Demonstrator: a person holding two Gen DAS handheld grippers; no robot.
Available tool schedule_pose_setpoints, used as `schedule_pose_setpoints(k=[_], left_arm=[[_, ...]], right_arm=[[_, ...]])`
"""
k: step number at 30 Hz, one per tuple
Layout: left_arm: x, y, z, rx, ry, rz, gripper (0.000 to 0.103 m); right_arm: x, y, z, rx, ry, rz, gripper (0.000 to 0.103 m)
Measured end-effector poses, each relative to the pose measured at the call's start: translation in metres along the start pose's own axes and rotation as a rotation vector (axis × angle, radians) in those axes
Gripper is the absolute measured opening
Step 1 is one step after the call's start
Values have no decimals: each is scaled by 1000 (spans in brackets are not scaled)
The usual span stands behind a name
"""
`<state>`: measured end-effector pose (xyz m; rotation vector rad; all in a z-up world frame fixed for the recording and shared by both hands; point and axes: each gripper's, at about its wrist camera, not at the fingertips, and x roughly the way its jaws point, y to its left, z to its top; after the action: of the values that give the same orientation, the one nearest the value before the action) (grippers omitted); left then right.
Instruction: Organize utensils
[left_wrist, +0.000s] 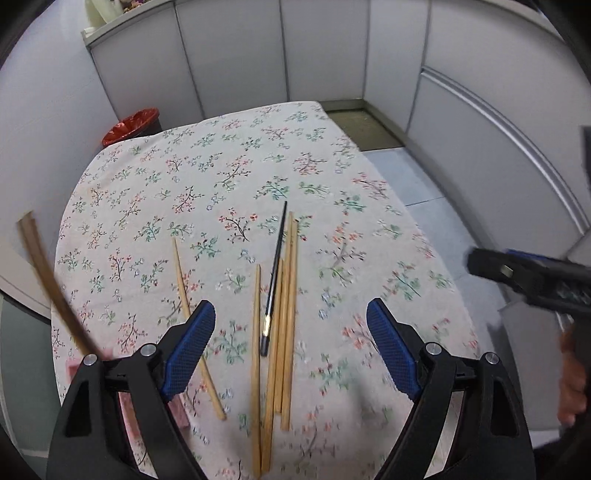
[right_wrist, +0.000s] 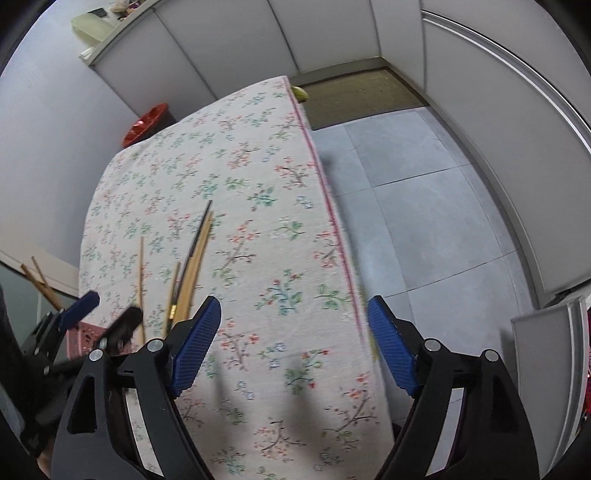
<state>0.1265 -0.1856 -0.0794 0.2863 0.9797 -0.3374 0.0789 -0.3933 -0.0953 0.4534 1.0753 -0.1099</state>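
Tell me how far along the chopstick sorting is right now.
Early. Two brown chopsticks stand in the pink holder at the table's left edge. Both grippers are open, holding nothing. The wooden chopsticks, one apart, and the black chopstick lie loose on the floral tablecloth.

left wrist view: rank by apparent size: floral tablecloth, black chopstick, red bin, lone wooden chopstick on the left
1. floral tablecloth, by far the largest.
2. lone wooden chopstick.
3. black chopstick, slightly shorter and thinner, so a close call.
4. red bin, though it is farther away and partly hidden.
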Motion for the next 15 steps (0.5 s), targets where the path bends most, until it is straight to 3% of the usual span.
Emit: schedule_pose_setpoints(k=[5, 8, 11, 15], left_arm=[[49, -1, 22, -26, 64, 47, 57], [76, 18, 28, -118, 122, 50, 40], [98, 33, 26, -193, 176, 32, 35], [114, 37, 21, -200, 192, 54, 35]], right_arm=[[12, -10, 2, 9, 35, -20, 79], [16, -8, 3, -7, 49, -16, 79], [16, -5, 5, -26, 52, -11, 79], [17, -2, 6, -40, 53, -5, 80]])
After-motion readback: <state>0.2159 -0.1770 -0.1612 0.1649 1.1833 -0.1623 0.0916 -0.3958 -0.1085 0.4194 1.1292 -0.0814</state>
